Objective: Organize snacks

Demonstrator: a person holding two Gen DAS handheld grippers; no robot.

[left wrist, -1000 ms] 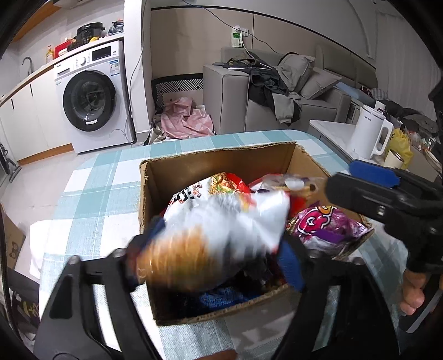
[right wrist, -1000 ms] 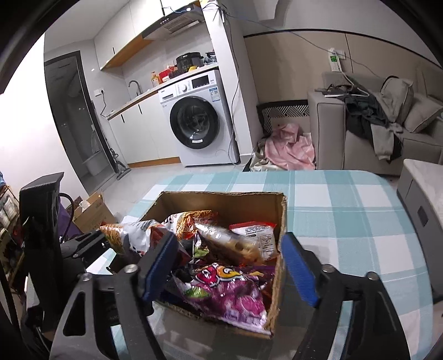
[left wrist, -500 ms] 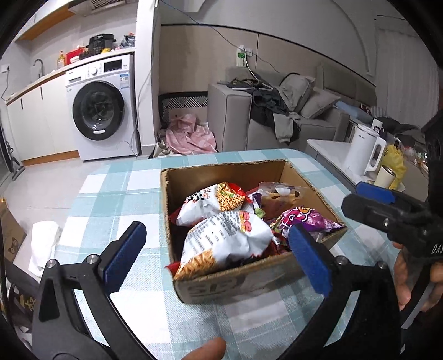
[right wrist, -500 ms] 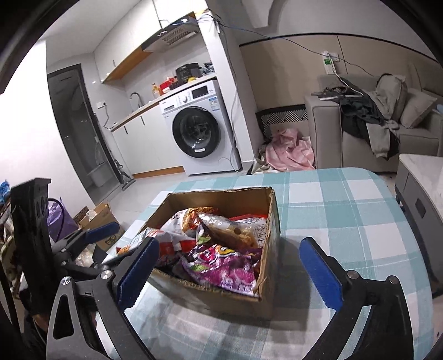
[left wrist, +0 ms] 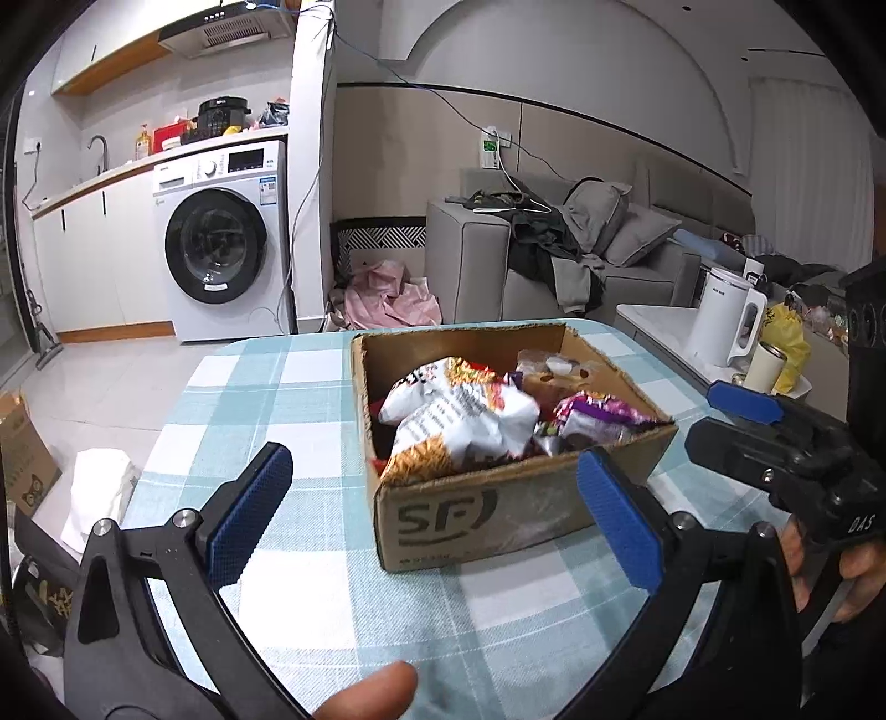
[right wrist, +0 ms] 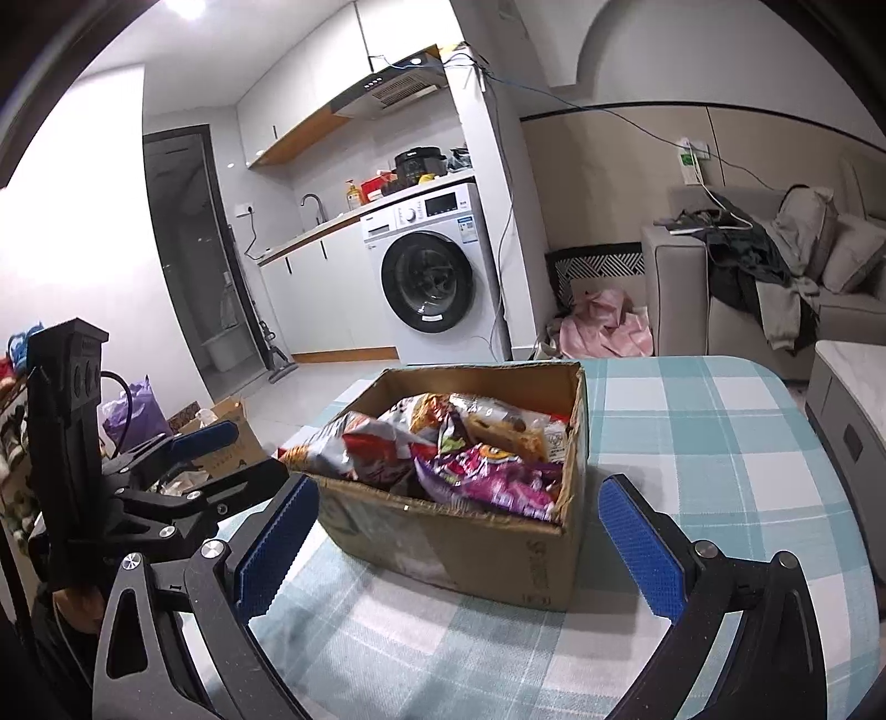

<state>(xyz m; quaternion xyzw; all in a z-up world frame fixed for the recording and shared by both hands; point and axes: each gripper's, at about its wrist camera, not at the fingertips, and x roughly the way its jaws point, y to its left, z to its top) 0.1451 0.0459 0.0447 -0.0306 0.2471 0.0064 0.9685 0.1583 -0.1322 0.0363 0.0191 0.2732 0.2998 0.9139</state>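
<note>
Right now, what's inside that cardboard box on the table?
The cardboard box holds snack bags: a white one on top, a purple one beside it. Whatever lies beneath them is covered.

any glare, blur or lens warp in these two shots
Left wrist view: sharp on the cardboard box; fisheye bends the wall lines and darkens the corners; a blurred fingertip sits at the bottom edge. Right wrist view: a ceiling light blows out the top left and washes the left wall; the box's near side looks slightly soft.

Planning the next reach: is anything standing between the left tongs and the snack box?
Nothing visible does. The left tongs hang open just short of the cardboard box, with only bare checked tablecloth between them. The white snack bag lies on top inside.
</note>
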